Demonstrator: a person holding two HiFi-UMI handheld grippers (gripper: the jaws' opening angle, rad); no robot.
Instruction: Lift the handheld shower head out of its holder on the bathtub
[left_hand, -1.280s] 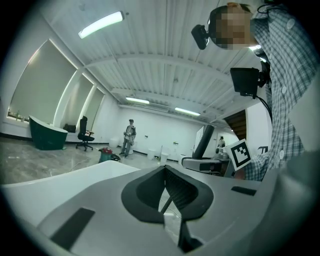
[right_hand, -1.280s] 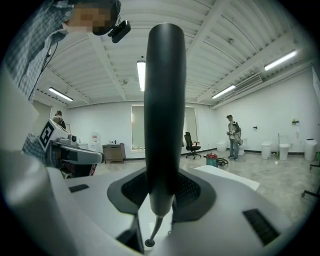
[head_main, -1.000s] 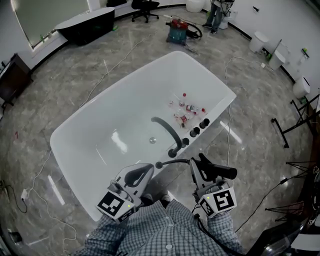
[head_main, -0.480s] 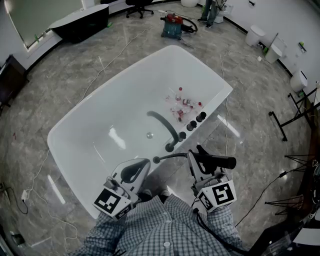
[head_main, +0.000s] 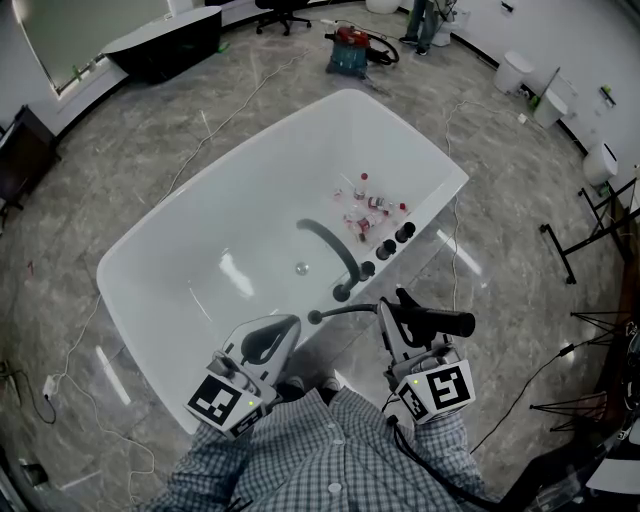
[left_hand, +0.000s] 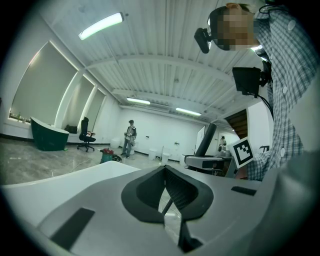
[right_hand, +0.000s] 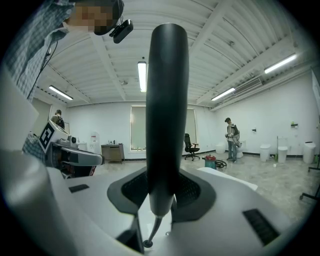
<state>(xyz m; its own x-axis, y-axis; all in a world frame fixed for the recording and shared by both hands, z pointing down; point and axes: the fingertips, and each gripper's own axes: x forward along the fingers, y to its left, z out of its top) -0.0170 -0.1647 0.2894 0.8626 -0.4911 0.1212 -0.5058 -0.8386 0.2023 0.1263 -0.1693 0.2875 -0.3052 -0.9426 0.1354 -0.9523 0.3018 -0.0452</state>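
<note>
The black handheld shower head (head_main: 440, 322) lies crosswise in my right gripper (head_main: 400, 322), which is shut on it just off the near rim of the white bathtub (head_main: 215, 195). Its hose (head_main: 345, 310) runs left to a round black fitting (head_main: 315, 317) on the rim. In the right gripper view the shower head (right_hand: 165, 110) stands upright between the pads of my right gripper (right_hand: 160, 200), with the hose (right_hand: 152, 231) trailing below. My left gripper (head_main: 287, 328) hovers beside the rim, shut and holding nothing; the left gripper view shows the left gripper (left_hand: 167, 202) with its pads together.
A black faucet spout (head_main: 330, 250) and three black knobs (head_main: 385, 247) stand on the tub's near rim. Several small bottles (head_main: 365, 210) lie inside the tub. Cables cross the marble floor. A vacuum cleaner (head_main: 350, 52) and a person stand at the far end.
The head view has shifted slightly. Both grippers and the shower head stay where they were.
</note>
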